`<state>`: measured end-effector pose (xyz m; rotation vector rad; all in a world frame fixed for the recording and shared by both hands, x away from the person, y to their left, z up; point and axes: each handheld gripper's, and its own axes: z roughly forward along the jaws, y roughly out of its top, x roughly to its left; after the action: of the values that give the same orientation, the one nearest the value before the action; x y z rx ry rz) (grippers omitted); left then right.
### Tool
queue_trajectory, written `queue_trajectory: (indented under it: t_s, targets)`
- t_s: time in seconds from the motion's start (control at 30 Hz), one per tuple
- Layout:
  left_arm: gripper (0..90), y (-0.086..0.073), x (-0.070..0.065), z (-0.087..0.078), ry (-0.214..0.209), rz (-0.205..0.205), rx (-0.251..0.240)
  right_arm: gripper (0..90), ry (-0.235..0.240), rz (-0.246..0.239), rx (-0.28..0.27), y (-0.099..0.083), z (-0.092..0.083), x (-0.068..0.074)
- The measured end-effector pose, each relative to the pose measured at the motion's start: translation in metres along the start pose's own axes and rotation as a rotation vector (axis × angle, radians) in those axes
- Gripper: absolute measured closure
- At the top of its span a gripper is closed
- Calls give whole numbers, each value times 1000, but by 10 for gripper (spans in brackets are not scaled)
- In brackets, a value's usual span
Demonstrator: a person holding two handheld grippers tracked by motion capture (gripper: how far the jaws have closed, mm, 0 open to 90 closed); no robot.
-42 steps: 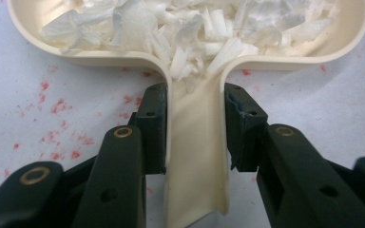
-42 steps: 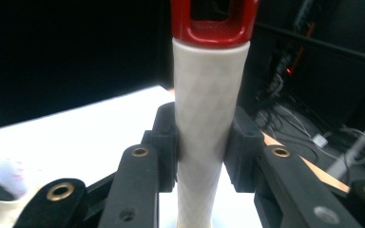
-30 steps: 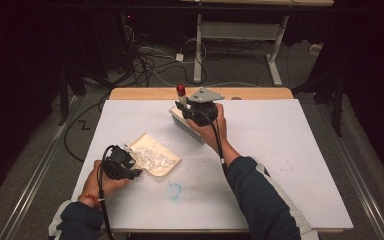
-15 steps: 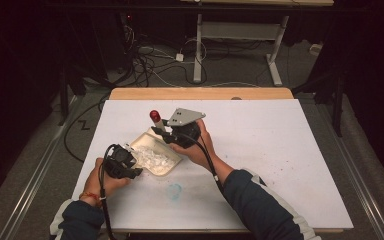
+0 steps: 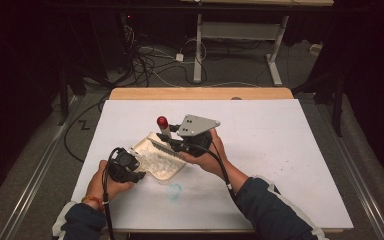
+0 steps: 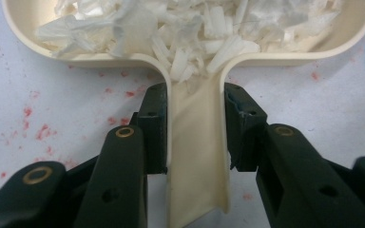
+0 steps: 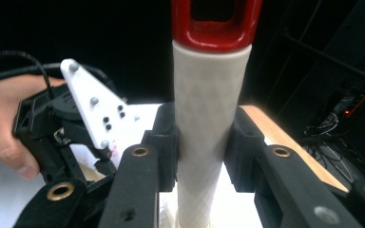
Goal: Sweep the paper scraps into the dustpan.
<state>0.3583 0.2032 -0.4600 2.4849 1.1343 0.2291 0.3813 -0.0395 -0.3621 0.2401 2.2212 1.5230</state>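
Dustpan (image 5: pixel 156 159), cream-coloured and holding white paper shreds (image 5: pixel 155 161), lies on the white table (image 5: pixel 280 145), left of centre and towards the person's side. At the left, the left gripper (image 5: pixel 136 175) has its jaws closed on the dustpan's handle (image 6: pixel 197 142); in the left gripper view each black jaw presses one side wall of the handle, and shreds (image 6: pixel 190 28) heap in the pan (image 6: pixel 24 28) beyond, with a few spilling into the handle's channel. Red specks dot the table (image 6: pixel 52 118) around the jaws. The left hand (image 5: pixel 100 181) grips this tool from below. A faint blue smear (image 5: pixel 174 191) marks the table just nearer the person than the pan. To the right, the right gripper (image 5: pixel 161 137), topped by its grey three-cornered plate, is clamped on the brush (image 5: pixel 163 136). The brush's red-tipped handle rises upright, and its bristle edge rests over the pan's far rim. In the right gripper view both jaws squeeze the white shaft of the brush (image 7: pixel 211 118) below its red end, and the left gripper (image 7: pixel 62 137) appears beyond, at the left. The right hand (image 5: pixel 212 155) holds the tool.
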Motion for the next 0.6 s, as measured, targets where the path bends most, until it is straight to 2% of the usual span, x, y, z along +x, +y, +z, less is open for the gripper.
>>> queue_trajectory:
  t_s: [0.13, 0.4, 0.6]
  targets:
    - [635, 0, -2, 0, 4, 1, 0, 699, -25, 12, -20, 2, -17, -6]
    - [635, -2, -13, -2, 2, 26, 3, 699, -44, 9, 20, -5, -44, -15]
    - [635, -3, -19, -4, -1, 32, 7, 699, -98, 11, 59, -14, -41, -20]
